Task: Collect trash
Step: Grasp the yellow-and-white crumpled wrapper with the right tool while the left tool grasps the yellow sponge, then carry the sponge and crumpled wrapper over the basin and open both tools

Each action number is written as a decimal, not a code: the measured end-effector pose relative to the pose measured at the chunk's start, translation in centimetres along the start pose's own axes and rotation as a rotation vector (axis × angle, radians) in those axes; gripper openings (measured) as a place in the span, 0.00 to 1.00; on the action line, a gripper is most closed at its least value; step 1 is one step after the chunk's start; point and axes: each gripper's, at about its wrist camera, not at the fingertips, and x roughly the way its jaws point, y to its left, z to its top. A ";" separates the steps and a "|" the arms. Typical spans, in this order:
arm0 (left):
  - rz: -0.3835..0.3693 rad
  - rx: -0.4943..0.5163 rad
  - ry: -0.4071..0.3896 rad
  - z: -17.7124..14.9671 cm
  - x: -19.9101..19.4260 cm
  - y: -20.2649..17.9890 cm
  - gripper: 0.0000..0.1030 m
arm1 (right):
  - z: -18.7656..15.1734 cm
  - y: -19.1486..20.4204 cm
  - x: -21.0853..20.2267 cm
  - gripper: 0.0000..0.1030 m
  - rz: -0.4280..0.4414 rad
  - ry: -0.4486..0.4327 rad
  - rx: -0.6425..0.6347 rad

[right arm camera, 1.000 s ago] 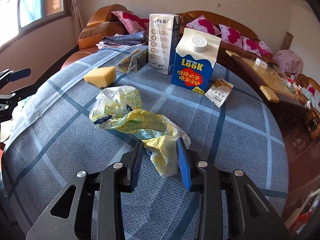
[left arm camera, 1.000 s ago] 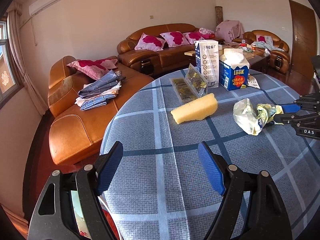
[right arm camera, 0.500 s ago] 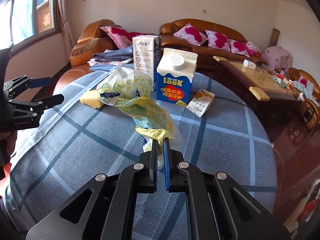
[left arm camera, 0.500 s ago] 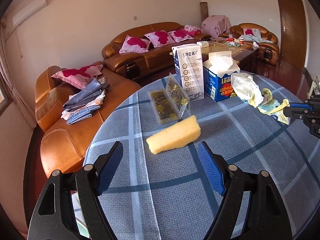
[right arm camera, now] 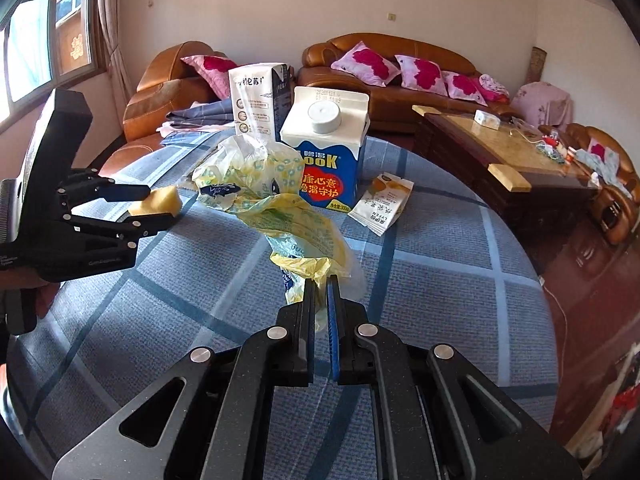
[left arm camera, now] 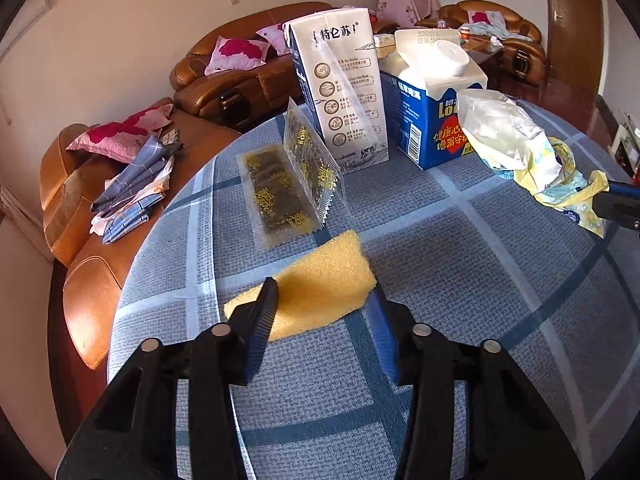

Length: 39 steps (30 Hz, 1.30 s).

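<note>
Looking down at a round table (left arm camera: 500, 280) under a blue checked cloth. Closing around a yellow sponge (left arm camera: 316, 292): the left tongs (left arm camera: 324, 300), jaws narrowing with the sponge between them, lying flat on the cloth near the table's edge. Clamped tight on the tail of a crumpled yellow and clear plastic bag (right arm camera: 260, 184): the right tongs (right arm camera: 320, 288), lifting the bag above the cloth. Standing behind: a white milk carton (left arm camera: 344, 92), a blue carton (left arm camera: 432, 120). Lying beside: two snack packets (left arm camera: 288, 188).
</note>
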 end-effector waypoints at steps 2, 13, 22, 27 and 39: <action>-0.028 -0.033 -0.011 -0.2 -0.8 0.7 0.31 | 0.0 0.3 -0.1 0.06 0.008 -0.002 -0.001; 0.004 -0.170 -0.172 -5.5 -10.8 4.3 0.24 | 1.4 5.4 -2.1 0.06 0.055 -0.047 0.016; 0.094 -0.243 -0.214 -10.6 -15.3 5.8 0.24 | 1.8 11.4 -2.7 0.06 0.135 -0.087 -0.022; 0.156 -0.288 -0.233 -12.7 -17.4 7.2 0.24 | 1.8 14.0 -2.6 0.06 0.181 -0.099 -0.035; 0.251 -0.354 -0.229 -17.3 -20.6 10.4 0.24 | 2.1 20.7 -2.3 0.06 0.282 -0.122 -0.147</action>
